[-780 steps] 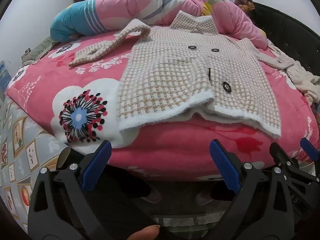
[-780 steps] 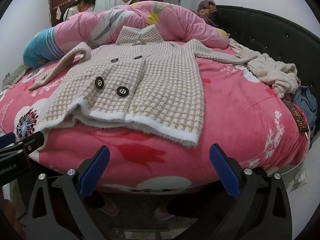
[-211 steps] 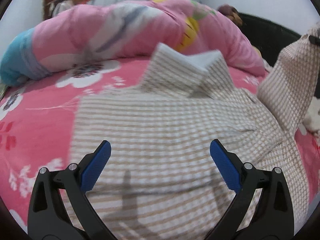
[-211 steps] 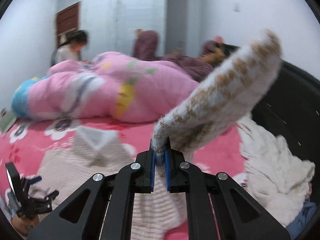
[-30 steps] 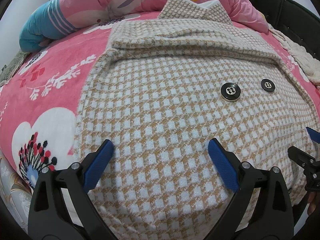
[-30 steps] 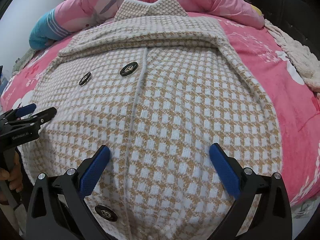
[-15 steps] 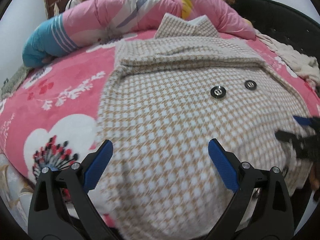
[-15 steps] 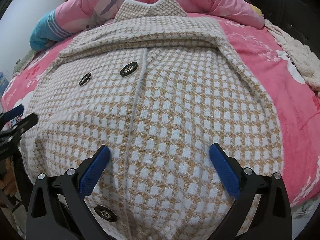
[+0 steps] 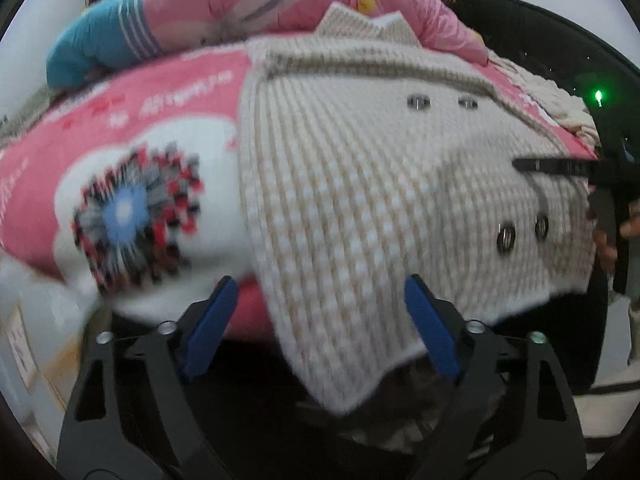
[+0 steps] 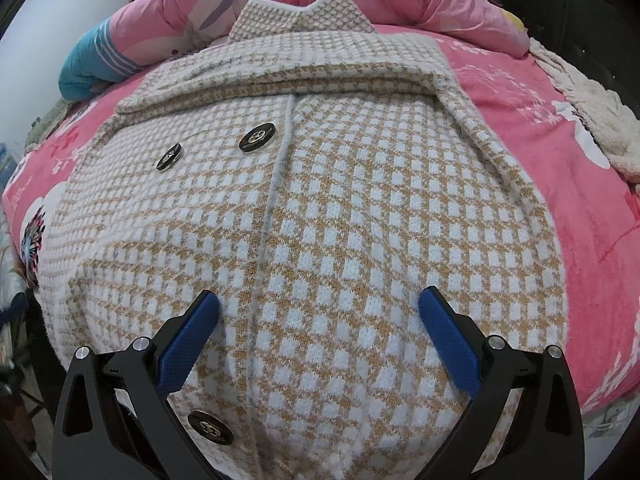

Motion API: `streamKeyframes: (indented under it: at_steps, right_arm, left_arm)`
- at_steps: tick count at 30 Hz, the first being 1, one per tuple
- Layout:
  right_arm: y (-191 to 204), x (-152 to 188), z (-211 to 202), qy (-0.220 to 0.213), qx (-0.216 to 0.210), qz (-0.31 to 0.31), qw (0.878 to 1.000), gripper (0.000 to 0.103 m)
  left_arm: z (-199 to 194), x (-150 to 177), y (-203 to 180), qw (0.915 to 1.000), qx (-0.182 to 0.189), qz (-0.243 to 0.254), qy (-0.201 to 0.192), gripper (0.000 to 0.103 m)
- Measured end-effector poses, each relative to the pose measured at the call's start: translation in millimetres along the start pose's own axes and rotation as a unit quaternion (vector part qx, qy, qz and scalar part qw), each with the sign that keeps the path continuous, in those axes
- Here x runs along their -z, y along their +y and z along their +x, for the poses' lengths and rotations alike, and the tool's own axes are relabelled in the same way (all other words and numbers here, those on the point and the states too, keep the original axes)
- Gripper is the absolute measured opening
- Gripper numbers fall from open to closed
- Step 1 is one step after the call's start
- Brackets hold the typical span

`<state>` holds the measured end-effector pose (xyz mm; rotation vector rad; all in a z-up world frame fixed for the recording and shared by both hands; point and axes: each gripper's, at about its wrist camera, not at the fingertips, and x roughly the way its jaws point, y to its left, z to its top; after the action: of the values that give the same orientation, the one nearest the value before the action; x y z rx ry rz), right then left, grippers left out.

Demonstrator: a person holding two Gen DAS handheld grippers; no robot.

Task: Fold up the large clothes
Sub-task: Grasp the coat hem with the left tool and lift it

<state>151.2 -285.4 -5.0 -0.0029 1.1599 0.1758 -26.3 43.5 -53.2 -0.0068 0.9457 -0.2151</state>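
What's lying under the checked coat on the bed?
The checked coat lies on a pink flowered blanket, which shows along both sides. Its hem corner hangs past the bed edge over dark space. Whatever sits directly beneath the coat's middle is covered.

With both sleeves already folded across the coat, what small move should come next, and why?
Probably finish closing the left gripper on the houndstooth coat at its hanging hem corner. Its jaws are closing with that corner between them, pads not yet pressing. The right gripper hovers open over the hem, so lifting can follow.
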Motion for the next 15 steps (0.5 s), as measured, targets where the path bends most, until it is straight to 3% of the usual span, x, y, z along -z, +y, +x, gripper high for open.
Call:
streamKeyframes:
  at_steps: [8, 15]
  right_arm:
    - [2.4, -2.9, 2.4, 0.003, 0.012, 0.006, 1.0, 0.097]
    - [5.1, -2.0, 3.6, 0.002, 0.019, 0.009, 1.0, 0.097]
  left_arm:
    - [17.6, 36.0, 17.9, 0.9977, 0.036, -0.036, 0.044, 0.054]
    - [37.7, 53.2, 18.7, 0.9936, 0.061, -0.04, 0.086, 0.053]
